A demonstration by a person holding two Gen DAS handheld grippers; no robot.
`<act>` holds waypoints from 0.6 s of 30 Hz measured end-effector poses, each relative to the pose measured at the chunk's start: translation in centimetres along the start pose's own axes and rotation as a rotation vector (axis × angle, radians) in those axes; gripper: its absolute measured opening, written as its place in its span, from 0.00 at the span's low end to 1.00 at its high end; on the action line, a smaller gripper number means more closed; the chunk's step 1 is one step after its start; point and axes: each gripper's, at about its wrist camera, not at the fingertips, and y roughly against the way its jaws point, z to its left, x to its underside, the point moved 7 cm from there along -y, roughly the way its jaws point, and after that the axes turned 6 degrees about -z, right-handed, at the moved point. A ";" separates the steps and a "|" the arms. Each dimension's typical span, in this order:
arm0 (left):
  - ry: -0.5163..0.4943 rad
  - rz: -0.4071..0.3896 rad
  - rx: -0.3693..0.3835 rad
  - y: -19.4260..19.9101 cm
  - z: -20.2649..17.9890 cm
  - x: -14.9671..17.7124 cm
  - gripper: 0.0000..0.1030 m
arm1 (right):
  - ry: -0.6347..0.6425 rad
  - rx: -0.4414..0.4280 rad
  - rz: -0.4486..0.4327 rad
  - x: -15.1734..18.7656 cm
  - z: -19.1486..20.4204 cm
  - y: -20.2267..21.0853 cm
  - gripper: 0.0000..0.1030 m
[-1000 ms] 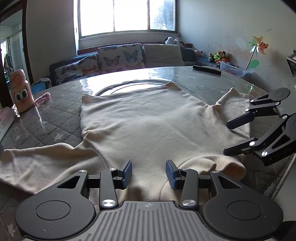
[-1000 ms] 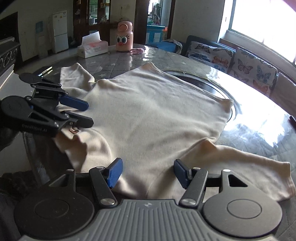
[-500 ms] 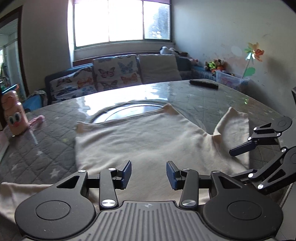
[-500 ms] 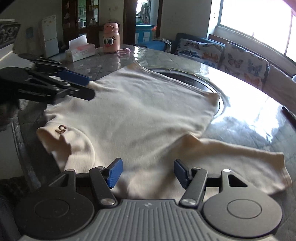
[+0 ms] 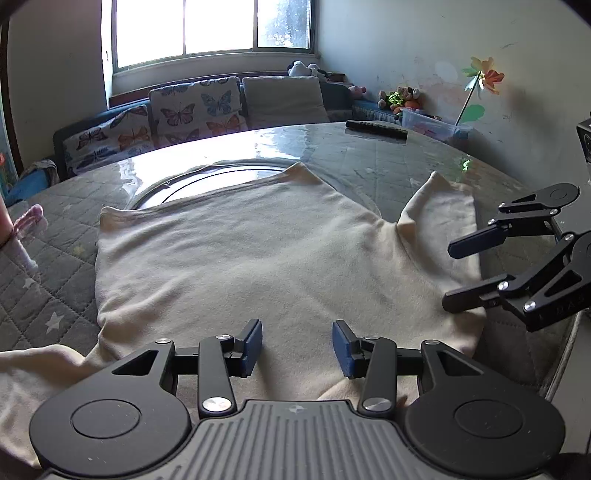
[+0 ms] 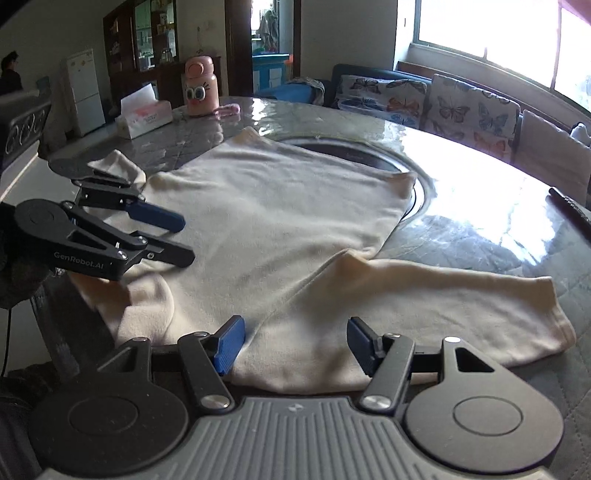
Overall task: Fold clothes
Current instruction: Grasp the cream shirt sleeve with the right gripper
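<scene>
Two grippers are in your hands, both with blue-padded fingers spread apart and nothing between them. Your left gripper (image 5: 297, 345) hovers low over the near edge of the cream long-sleeved fleece top (image 5: 236, 266), its jaws parted above the cloth; whether the pads touch the fabric cannot be told. Your right gripper (image 6: 295, 345) sits likewise above the near hem region of the same top, beside the sleeve (image 6: 461, 299) that runs out to your right and lies flat on the table. In the left wrist view, your right gripper enters from the right, its two fingers open one above the other over the garment's edge near the other visible sleeve (image 5: 439, 218). In the right wrist view, your left gripper appears at left, open, over a rounded fold of cloth (image 6: 147, 306) at the table's near rim.

The top lies spread, torso flat, across the round table covered by grey star-quilted cloth under a clear glossy sheet (image 5: 48, 295); its far hem reaches a circular glass turntable (image 6: 369, 155). Farther off on the table stand a pink cartoon-eyed bottle (image 6: 200, 86), a white tissue box (image 6: 144, 116) and a black remote control (image 5: 376, 129). Beyond it, a sofa carries butterfly-print cushions (image 5: 195, 109) beneath a bright window (image 5: 210, 29).
</scene>
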 end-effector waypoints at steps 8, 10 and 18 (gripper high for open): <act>0.009 0.019 0.047 -1.5 -1.4 -0.4 0.44 | -0.033 0.027 -0.023 -1.2 -1.7 -0.9 0.61; 0.003 0.020 0.063 -1.6 -2.0 -0.4 0.44 | -0.058 0.050 -0.022 -0.8 -2.8 -0.7 0.61; -0.021 0.008 0.147 -2.1 -5.3 -1.5 0.44 | -0.170 0.325 -0.045 0.6 -11.9 1.0 0.58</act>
